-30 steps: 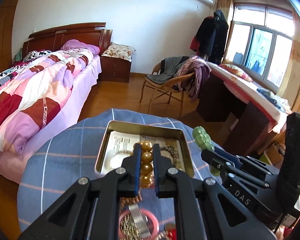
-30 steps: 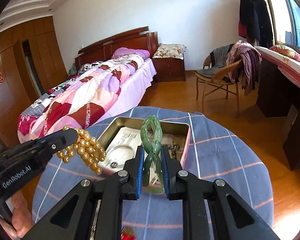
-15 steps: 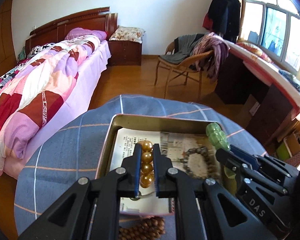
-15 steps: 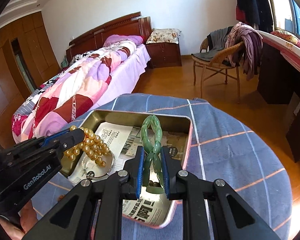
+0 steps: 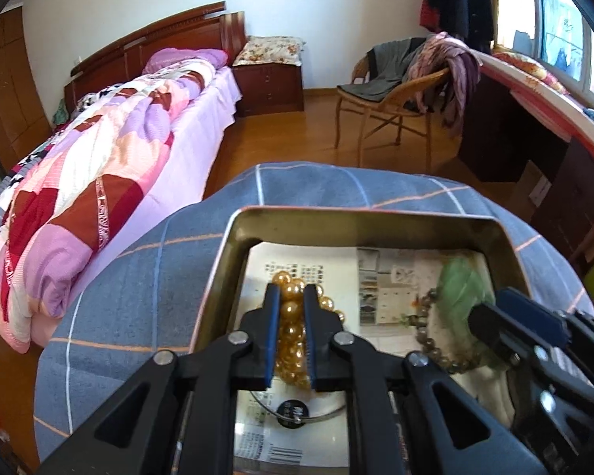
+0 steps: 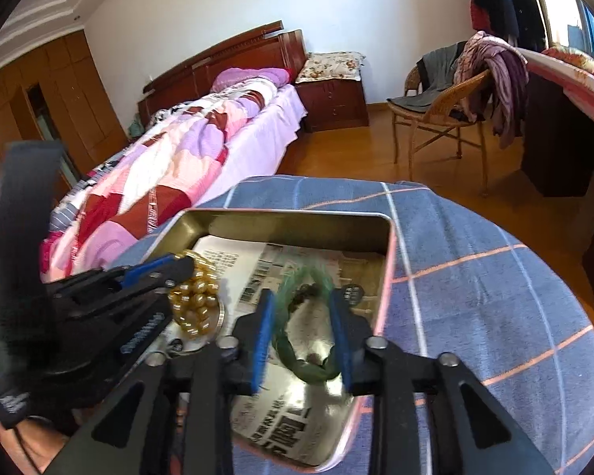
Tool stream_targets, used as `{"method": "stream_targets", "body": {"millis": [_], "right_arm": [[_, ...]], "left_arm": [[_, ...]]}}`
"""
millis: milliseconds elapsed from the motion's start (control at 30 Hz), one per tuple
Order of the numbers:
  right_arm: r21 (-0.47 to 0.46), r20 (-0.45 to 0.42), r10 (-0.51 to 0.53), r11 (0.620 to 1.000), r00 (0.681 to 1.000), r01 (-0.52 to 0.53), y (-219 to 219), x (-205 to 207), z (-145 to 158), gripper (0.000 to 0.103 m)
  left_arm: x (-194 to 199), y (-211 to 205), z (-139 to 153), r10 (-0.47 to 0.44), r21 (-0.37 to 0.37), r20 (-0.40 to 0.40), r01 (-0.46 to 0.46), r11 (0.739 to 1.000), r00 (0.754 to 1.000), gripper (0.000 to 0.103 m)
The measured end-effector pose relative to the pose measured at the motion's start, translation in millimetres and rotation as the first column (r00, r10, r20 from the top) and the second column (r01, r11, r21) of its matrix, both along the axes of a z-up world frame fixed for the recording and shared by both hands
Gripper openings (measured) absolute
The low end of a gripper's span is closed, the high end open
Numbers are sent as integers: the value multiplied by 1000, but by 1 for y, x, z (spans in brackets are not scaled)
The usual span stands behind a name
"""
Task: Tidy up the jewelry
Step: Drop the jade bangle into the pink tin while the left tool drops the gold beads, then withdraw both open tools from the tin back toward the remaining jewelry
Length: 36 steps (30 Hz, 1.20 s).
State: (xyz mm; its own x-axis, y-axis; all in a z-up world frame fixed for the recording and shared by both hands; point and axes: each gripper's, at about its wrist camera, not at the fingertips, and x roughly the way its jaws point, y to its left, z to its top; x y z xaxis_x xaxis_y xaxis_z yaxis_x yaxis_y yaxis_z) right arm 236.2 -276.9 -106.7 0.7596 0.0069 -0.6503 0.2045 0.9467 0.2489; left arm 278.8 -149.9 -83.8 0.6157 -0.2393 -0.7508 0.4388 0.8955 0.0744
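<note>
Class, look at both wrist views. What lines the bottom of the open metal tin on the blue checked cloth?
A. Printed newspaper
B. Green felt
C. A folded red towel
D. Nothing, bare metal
A. Sheets of printed newspaper cover the floor of the rectangular metal tin, and the golden bead bracelet and the green jade-like bracelet are over it.

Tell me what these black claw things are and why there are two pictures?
A person holds a gripper in each hand, and each has a camera looking along its fingers, so there are two views. The left gripper is opening around gold beads. The right gripper is opening too, with a green bracelet lying loose between its fingers. Both reach into a metal tin lined with newspaper, on a blue checked cloth. A dark bead bracelet also lies inside.
</note>
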Motion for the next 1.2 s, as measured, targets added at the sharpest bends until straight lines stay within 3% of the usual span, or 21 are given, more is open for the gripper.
{"method": "stream_targets", "body": {"millis": [67, 133, 233, 667, 967, 1200], "right_arm": [[-5, 30, -11, 1000, 999, 11, 1, -6, 7, 55], [-22, 62, -27, 999, 998, 29, 2, -14, 14, 62], [-43, 79, -55, 997, 995, 59, 3, -26, 23, 63], [-36, 81, -84, 996, 993, 87, 21, -97, 42, 63], [-36, 54, -81, 996, 995, 83, 35, -144, 35, 63], [-65, 3, -52, 996, 999, 52, 46, -170, 19, 62]], "left_arm": [[1, 2, 3, 27, 4, 1, -27, 1000, 1000, 68], [-3, 6, 9, 25, -36, -2, -25, 999, 1000, 77], [-13, 7, 21, 47, -6, 68, -47, 999, 997, 87], [-65, 44, 51, 96, -34, 106, -93, 995, 990, 93], [-113, 79, 41, 127, -37, 95, -124, 992, 987, 94], [-139, 127, 22, 165, -105, 24, -162, 981, 986, 94]]}}
